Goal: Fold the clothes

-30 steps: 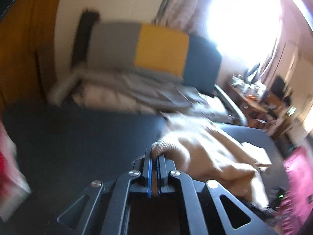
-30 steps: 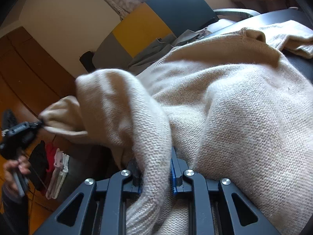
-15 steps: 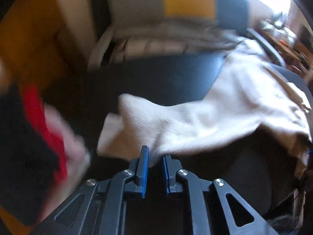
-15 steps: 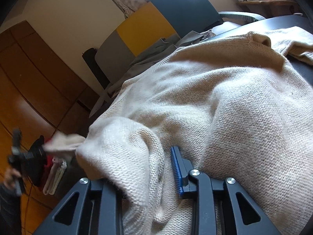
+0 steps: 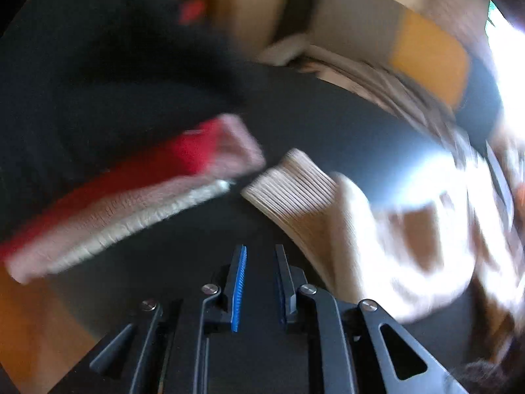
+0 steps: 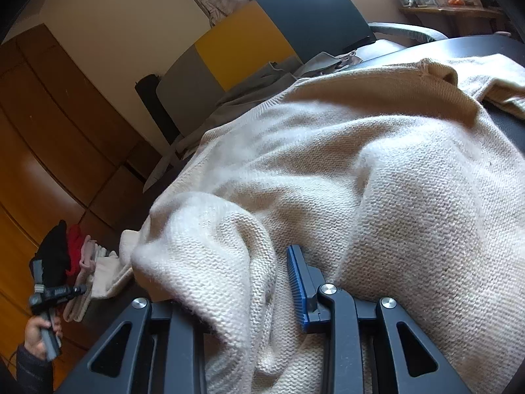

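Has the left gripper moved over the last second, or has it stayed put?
Yes. In the right wrist view, the left gripper has dropped and let go of the beige sweater's sleeve, and is now low beside the folded pile, below the wooden wardrobe.

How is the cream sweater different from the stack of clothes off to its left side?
The cream sweater is one garment, spread loose and rumpled across the dark table; the stack of clothes is several pieces, already folded and piled. The sweater is a single pale colour, while the stack mixes black, red, pink and white. The sweater looks far bulkier than the stack. Both rest on the same table, the sweater's ribbed cuff close beside the stack.
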Demonstrator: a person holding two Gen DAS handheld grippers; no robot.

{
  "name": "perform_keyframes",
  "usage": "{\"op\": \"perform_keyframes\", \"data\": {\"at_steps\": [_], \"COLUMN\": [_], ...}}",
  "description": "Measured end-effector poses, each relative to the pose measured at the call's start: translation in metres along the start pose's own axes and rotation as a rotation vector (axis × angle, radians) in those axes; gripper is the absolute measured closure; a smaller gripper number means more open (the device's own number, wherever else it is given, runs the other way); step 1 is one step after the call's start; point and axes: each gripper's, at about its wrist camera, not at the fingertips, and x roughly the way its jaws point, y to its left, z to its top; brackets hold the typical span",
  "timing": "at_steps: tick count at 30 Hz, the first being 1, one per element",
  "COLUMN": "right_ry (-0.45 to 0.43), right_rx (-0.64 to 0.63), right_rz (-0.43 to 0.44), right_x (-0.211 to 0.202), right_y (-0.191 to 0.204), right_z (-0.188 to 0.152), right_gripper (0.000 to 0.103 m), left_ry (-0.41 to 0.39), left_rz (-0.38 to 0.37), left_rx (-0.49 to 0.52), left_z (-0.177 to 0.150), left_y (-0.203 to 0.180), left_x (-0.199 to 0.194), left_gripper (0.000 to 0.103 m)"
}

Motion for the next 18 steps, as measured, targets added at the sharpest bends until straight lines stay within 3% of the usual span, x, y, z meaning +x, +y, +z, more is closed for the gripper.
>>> {"op": "perform_keyframes", "data": {"at_steps": [2, 4, 11, 17, 18], "right_ry": [0.000, 0.000, -0.001, -0.004, -0.004], "right_rx": [-0.006, -0.013, -0.034, -0.033, -0.033], "right_rz": [-0.007, -0.018, -0.042, -0.039, -0.036], "right_x": [0.000, 0.000, -0.001, -0.001, -0.001], "right_y": [0.000, 0.002, 0.005, 0.005, 0.005], "right_z": [0.000, -0.001, -0.002, -0.002, -0.002], "right_gripper": [0.072, 0.072, 0.070, 0.069, 0.069], "left_ry": [-0.001, 0.001, 0.012, -0.063, -0.074], "left_rz": [-0.041, -0.036, 0.061, 0.222, 0.228], "left_rx": [-0.049, -0.015, 0.063, 0.189, 0.216], "left_z": [0.007, 0.012, 0.010, 0.007, 0.006], "left_y": [0.009, 0.006, -0.007, -0.034, -0.039], "left_x": [0.009, 0.017, 0.045, 0.060, 0.061], "left_gripper": [0.081, 0.075, 0.061, 0.060, 0.076]}}
